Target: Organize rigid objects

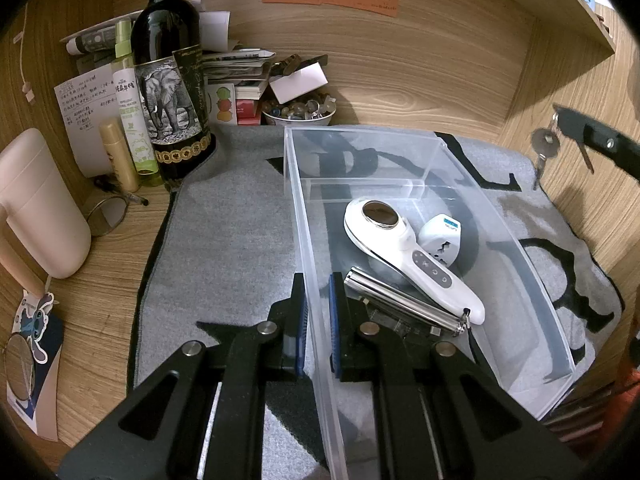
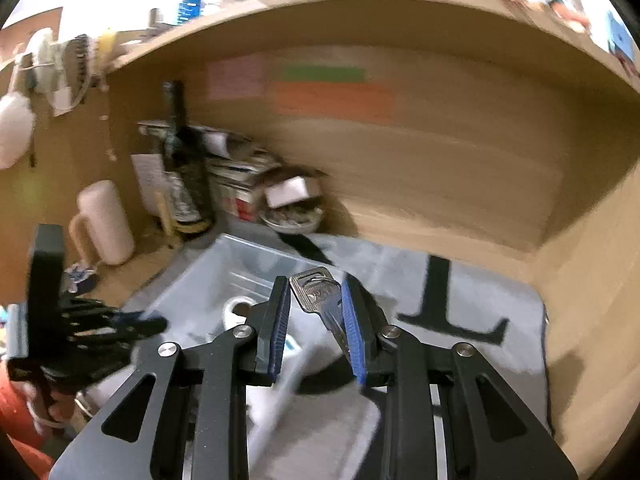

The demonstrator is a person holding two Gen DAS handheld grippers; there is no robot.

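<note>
A clear plastic bin (image 1: 536,280) stands on a grey mat (image 1: 224,248). In it lie a white handheld device (image 1: 412,256), a white plug adapter (image 1: 442,240) and a silver bar-shaped object (image 1: 400,300). My left gripper (image 1: 318,296) is shut on the bin's left wall (image 1: 308,240), one finger on each side. My right gripper (image 2: 316,304) holds silver keys (image 2: 320,300) between its pads, above the bin (image 2: 208,276). From the left wrist view, the right gripper (image 1: 592,140) hangs at the right with the keys (image 1: 545,145) dangling. The right wrist view is motion-blurred.
At the back left stand a dark wine bottle (image 1: 168,76), a green spray bottle (image 1: 132,104), a gold tube (image 1: 118,156), a beige mug (image 1: 40,204), stacked papers and a bowl of small stones (image 1: 298,114). Wooden walls enclose the desk; a shelf (image 1: 576,4) overhangs.
</note>
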